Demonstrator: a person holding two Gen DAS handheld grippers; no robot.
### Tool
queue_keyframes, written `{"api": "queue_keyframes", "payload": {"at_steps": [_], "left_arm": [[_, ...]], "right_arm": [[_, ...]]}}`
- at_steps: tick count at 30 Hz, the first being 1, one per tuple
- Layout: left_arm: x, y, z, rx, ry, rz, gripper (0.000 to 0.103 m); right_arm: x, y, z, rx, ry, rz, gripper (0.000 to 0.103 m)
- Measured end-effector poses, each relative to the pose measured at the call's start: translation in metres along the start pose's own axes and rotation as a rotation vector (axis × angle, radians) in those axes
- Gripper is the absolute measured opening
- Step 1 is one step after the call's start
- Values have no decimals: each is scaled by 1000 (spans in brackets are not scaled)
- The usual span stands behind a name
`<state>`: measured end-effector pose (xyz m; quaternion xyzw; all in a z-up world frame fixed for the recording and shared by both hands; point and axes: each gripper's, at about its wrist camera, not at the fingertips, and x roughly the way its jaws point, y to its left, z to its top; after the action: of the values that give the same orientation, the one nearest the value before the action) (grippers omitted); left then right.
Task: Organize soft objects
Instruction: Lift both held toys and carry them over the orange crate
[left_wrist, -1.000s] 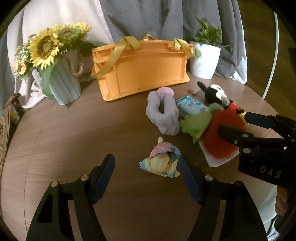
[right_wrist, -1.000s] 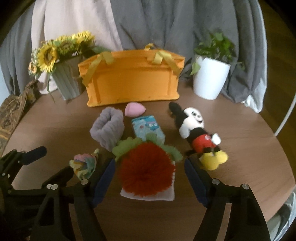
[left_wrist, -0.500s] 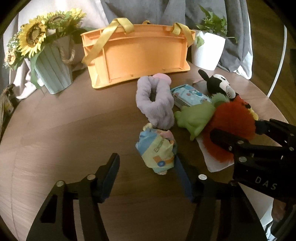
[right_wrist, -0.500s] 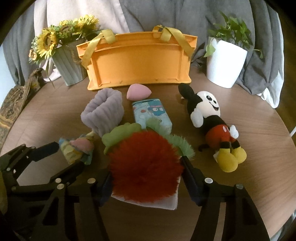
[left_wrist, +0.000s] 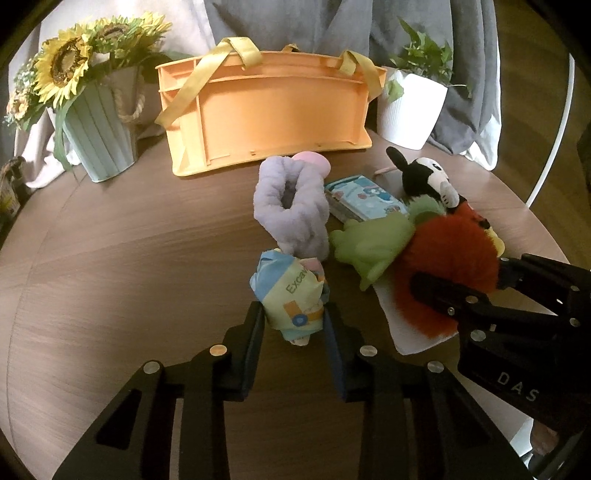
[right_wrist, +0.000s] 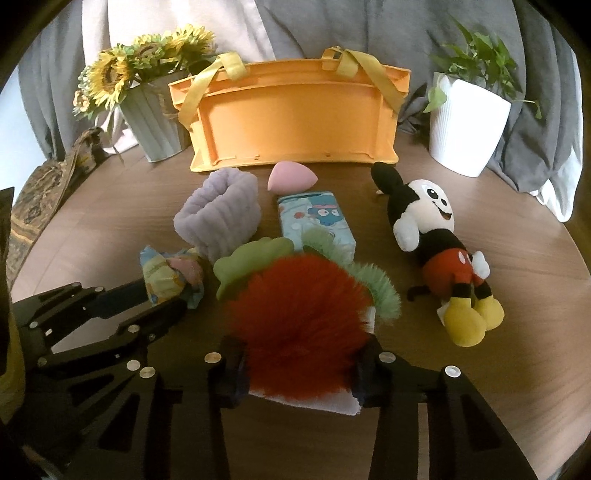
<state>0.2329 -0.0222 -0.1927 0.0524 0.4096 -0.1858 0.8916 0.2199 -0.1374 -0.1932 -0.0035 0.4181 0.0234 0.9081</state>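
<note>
Nothing looks stowed yet — the orange bin (right_wrist: 291, 118) stands at the table's (left_wrist: 110, 277) far edge. Left gripper (left_wrist: 293, 325) is clamped on a printed cloth bundle (left_wrist: 290, 291); right gripper (right_wrist: 301, 369) straddles the red fluffy toy (right_wrist: 299, 317), jaws against its fur — a firm grip, I cannot tell.

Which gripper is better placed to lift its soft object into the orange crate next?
Left gripper: its fingers already squeeze the small pastel printed cloth bundle. The right gripper only straddles the wide red furry plush.
</note>
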Motion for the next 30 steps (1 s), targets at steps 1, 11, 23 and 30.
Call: {"api": "queue_keyframes", "payload": {"at_steps": [1, 11, 23, 30], "left_arm": [[-2, 0, 0, 0, -1, 2, 32], [-34, 3, 5, -58, -36, 11, 32], [-79, 3, 51, -70, -186, 28, 32], [-96, 4, 80, -77, -265, 32, 32]], "right_arm": [[-1, 0, -1, -1, -1, -1, 41], [-23, 0, 1, 21, -18, 12, 41], [-63, -2, 35, 48, -133, 27, 41], [-83, -6, 64, 57, -226, 26, 41]]}}
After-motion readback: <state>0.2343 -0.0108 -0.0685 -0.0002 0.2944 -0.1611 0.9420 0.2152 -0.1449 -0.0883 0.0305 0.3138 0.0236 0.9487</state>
